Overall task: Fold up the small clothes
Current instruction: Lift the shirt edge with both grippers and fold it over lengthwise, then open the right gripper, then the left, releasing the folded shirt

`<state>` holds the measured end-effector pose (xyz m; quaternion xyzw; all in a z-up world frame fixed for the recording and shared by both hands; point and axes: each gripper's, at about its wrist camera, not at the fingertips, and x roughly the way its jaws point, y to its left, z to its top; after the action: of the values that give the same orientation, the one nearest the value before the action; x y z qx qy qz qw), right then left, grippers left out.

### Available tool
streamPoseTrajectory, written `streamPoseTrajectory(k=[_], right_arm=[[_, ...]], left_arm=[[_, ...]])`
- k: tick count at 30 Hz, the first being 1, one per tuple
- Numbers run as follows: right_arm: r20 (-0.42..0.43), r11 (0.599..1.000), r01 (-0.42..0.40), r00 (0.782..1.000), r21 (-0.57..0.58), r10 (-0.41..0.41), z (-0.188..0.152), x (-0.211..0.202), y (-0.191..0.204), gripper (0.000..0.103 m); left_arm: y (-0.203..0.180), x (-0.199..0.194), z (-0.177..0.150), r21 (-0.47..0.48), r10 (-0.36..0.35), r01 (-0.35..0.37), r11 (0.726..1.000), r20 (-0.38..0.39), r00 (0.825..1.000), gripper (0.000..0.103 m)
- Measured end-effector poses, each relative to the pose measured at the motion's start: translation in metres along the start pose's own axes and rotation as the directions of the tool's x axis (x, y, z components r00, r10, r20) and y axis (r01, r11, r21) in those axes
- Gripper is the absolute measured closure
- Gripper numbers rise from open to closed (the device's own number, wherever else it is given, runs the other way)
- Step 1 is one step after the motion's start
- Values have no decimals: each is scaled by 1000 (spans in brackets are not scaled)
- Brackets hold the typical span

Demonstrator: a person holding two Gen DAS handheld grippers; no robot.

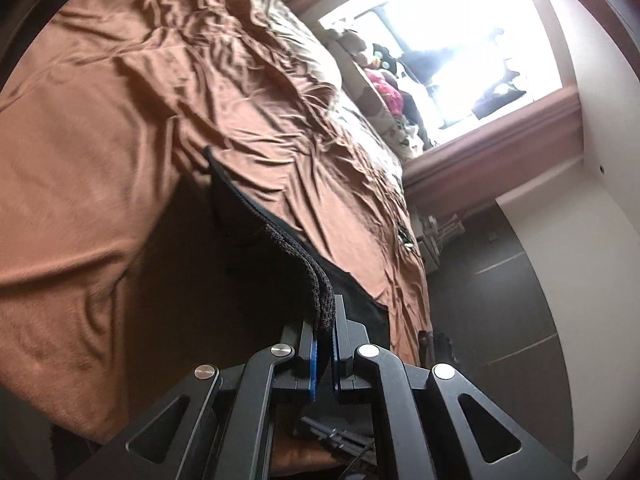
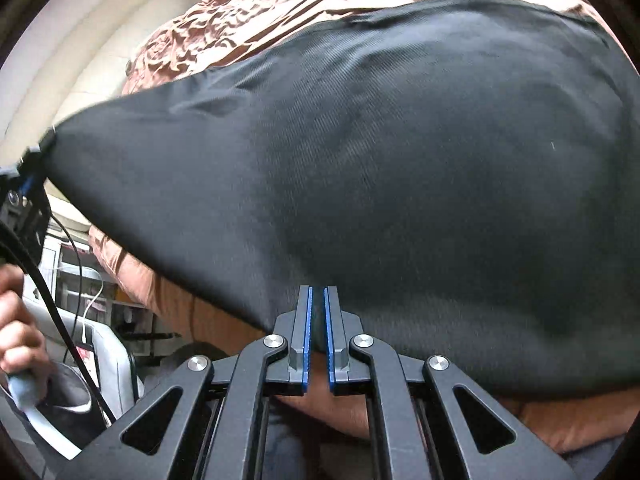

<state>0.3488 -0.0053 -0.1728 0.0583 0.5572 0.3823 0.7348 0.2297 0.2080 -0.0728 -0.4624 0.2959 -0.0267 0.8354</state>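
A black garment [image 2: 400, 168] is held stretched between both grippers above a bed with a brown sheet [image 1: 120, 128]. My right gripper [image 2: 318, 292] is shut on its near edge; the cloth fills most of the right wrist view. My left gripper [image 1: 324, 320] is shut on a doubled, knitted black hem [image 1: 304, 264] of the same garment. The left gripper also shows in the right wrist view [image 2: 38, 160] at the far left, pinching the garment's corner, with the person's hand [image 2: 20, 320] below it.
The wrinkled brown sheet covers the bed, with pillows [image 1: 308, 52] and stuffed toys [image 1: 384, 88] by a bright window [image 1: 460, 60]. Dark floor [image 1: 500, 300] lies beside the bed. Shelves, cables and a phone [image 2: 88, 344] sit at the left in the right wrist view.
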Motion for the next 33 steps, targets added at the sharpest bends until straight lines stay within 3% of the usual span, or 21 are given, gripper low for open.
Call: streamPoseTrajectory(k=[6, 10, 17, 18, 20, 21, 22, 30, 33], right_arm=[[-4, 1000, -23, 1000, 20, 23, -7, -7, -4, 100], [71, 998, -43, 997, 46, 40, -3, -39, -14, 100], [170, 999, 34, 985, 3, -34, -3, -95, -23, 98], [180, 999, 45, 983, 0, -44, -6, -101, -23, 92], [209, 998, 67, 976, -6, -65, -9, -116, -24, 65], [228, 997, 74, 971, -7, -71, -13, -127, -27, 42], [255, 997, 80, 964, -9, -75, -17, -138, -26, 30], [327, 992, 119, 937, 41, -126, -52, -206, -50, 30], [355, 989, 127, 923, 81, -148, -61, -229, -60, 30]], left_arm=[[-33, 14, 6, 72, -4, 7, 997, -39, 999, 99], [-58, 23, 3, 113, -24, 31, 993, -61, 998, 99], [-95, 48, -3, 166, -36, 56, 985, -121, 992, 99], [-103, 54, -5, 179, -38, 62, 982, -133, 990, 99], [-116, 63, -12, 202, -42, 74, 977, -159, 986, 99], [-122, 67, -14, 213, -43, 79, 974, -171, 984, 99], [-126, 70, -16, 219, -44, 83, 972, -178, 983, 99], [-167, 102, -46, 299, -54, 134, 945, -263, 963, 99], [-176, 116, -60, 305, -60, 161, 938, -315, 947, 99]])
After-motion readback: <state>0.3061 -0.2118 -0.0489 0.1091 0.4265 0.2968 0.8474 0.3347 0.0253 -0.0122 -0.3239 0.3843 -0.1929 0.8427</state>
